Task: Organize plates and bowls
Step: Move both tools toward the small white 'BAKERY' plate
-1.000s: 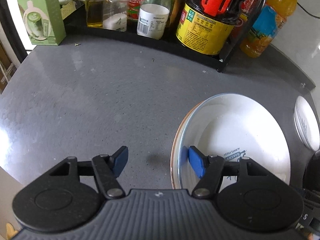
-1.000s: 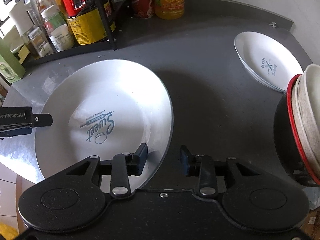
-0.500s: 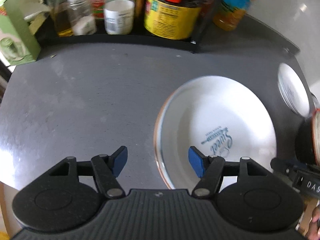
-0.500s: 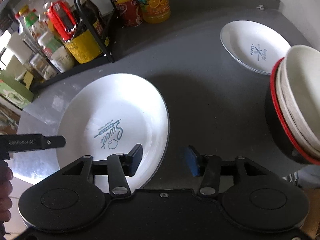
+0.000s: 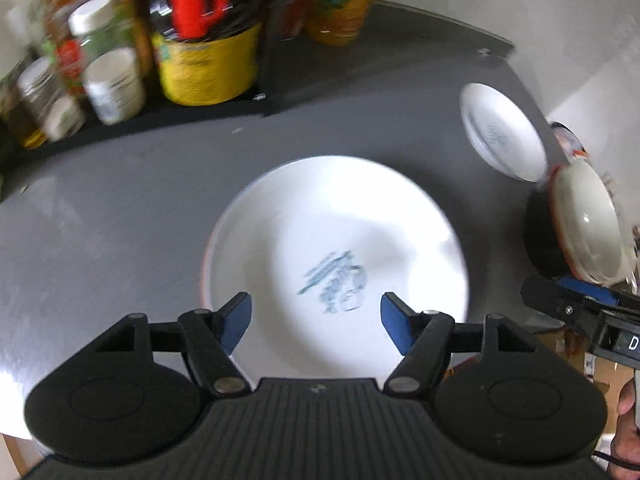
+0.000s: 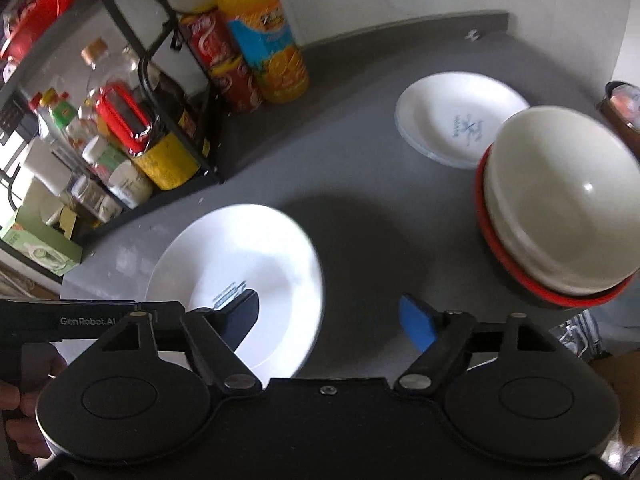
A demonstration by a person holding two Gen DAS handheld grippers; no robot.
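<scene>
1. The big white plate (image 5: 336,256) lies flat on the grey bench (image 5: 100,216), near the front edge.
2. The left gripper (image 5: 316,318) hangs over that plate, fingers spread wide and holding nothing.
3. The right gripper (image 6: 330,316) is also spread and empty, above the plate's right rim.
4. A small plate (image 6: 456,118) sits far right; just nearer, touching nothing I can tell, stands a stack of bowls (image 6: 560,204).
5. Bottles fill the rack (image 6: 168,80) at far left.
</scene>
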